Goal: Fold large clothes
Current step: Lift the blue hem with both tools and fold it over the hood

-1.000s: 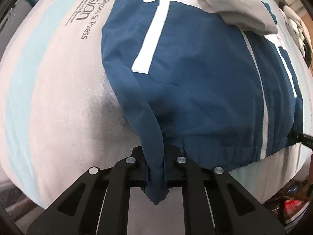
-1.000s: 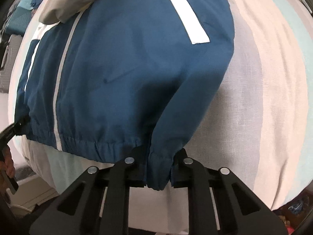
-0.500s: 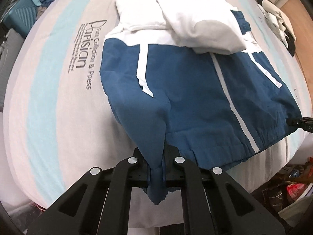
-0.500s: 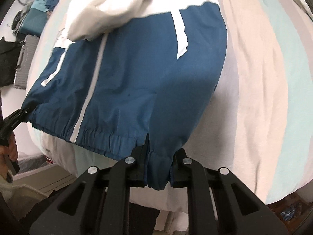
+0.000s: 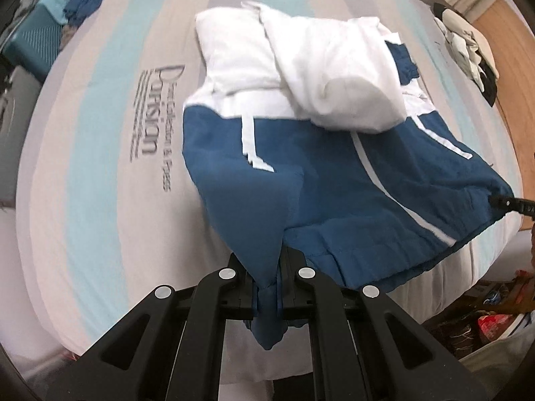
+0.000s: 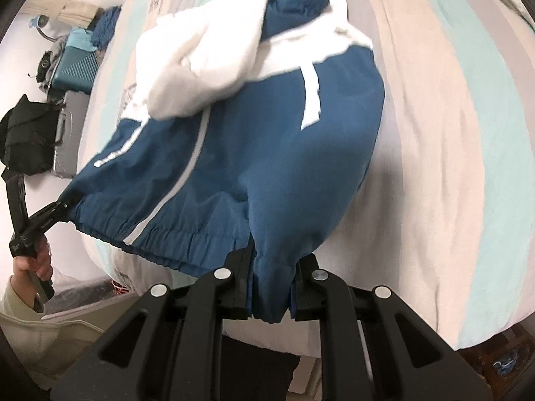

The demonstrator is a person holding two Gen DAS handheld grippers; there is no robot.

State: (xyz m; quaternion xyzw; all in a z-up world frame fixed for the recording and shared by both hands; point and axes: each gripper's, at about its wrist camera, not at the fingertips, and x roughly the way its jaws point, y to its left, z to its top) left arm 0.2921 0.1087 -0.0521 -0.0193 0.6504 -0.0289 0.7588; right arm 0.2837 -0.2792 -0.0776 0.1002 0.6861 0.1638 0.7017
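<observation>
1. Now the left gripper is pinched tight on one hem corner of the blue-and-white jacket.
2. Similarly, the right gripper clamps the other corner (jacket sagging ahead onto the striped bed).

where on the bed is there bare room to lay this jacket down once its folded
Bare striped sheet lies between the jacket and the bed's edge by the teal suitcase, around the printed lettering; another wide strip on the jacket's other side. The middle is crowded, and the clothes pile fills one far corner.
</observation>
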